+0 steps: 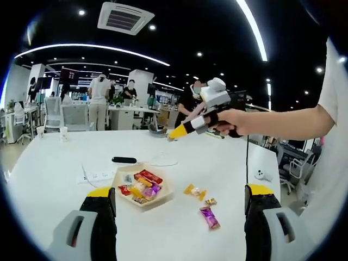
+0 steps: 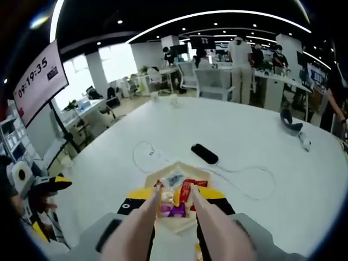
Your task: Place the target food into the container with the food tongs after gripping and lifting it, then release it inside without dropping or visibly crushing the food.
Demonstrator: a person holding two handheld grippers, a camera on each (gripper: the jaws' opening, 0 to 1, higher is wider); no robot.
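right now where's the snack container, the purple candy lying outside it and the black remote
snack container [image 1: 163, 196], left gripper view, bare right rim.
purple candy [image 1: 209, 217], left gripper view, middle of wrapper.
black remote [image 2: 204, 153], right gripper view, middle of its body.

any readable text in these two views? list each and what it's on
"09:19:35": white wall screen, upper left of the right gripper view.
Small dark tag beside it on that screen: too small to read.
Snack wrappers in the paper tray: print blurred, unreadable.
Loose wrapped candies on the table: unreadable.

The left gripper [image 1: 179, 209] holds its jaws wide apart; at two o'clock a hand [image 1: 239, 120] raises the right gripper [image 1: 173, 136].
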